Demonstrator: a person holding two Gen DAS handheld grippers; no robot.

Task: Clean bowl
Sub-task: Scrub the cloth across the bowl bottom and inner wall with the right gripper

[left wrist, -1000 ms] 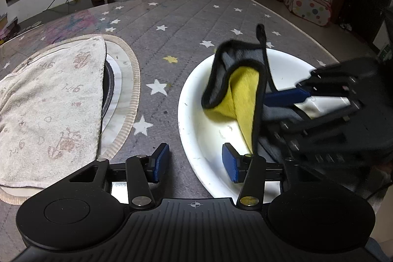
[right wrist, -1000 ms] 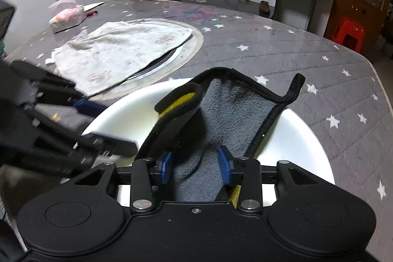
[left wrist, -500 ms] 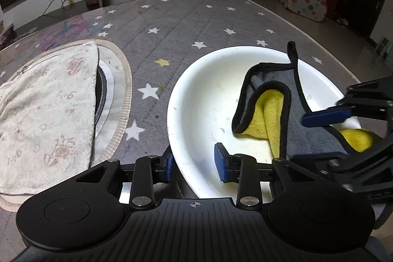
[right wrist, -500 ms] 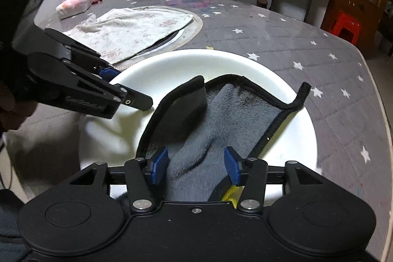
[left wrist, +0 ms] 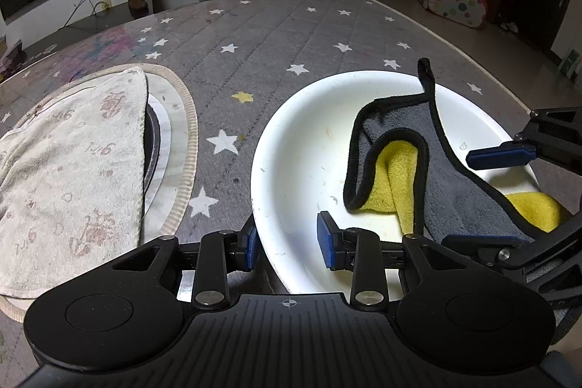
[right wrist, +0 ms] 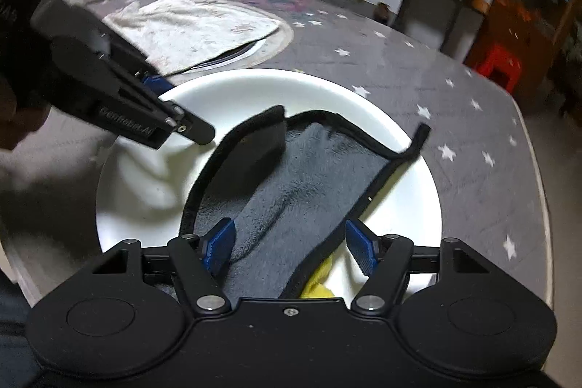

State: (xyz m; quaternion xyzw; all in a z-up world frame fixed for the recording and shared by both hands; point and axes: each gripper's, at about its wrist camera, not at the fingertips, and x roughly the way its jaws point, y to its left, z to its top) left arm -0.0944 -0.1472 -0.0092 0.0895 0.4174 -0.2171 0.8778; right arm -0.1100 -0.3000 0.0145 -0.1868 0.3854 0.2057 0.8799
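The left tool (left wrist: pixel 287 242) is clamped on the near rim of the white bowl (left wrist: pixel 291 140): one blue pad sits outside the wall, the other inside, with the rim between them. The right tool (right wrist: pixel 291 246) has its jaws opening, already fairly wide; the grey-and-yellow cloth (right wrist: pixel 291 191) lies between its blue pads, draped over the bowl's edge toward the camera, and the pads do not press on it.

The left wrist view shows the bowl's inner floor with small specks and smears, and the cloth's yellow underside folded out beneath the grey face, edged in black, with a black loop standing up at its far corner. It also shows the right tool (left wrist: pixel 509 195) coming in from the right edge, its two blue pads above and below the cloth's near end. The right wrist view, slightly blurred, shows mostly the grey face of the cloth and only a scrap of yellow near the tool body. It shows the left tool (right wrist: pixel 174 122) from the side, gripping the bowl's left rim, with part of a hand (right wrist: pixel 18 119) behind it.

The bowl stands on the star-patterned grey tabletop (left wrist: pixel 291 35), directly ahead of both tools. A pale printed towel (left wrist: pixel 69 170) lies over a round insert left of the bowl, apart from it.
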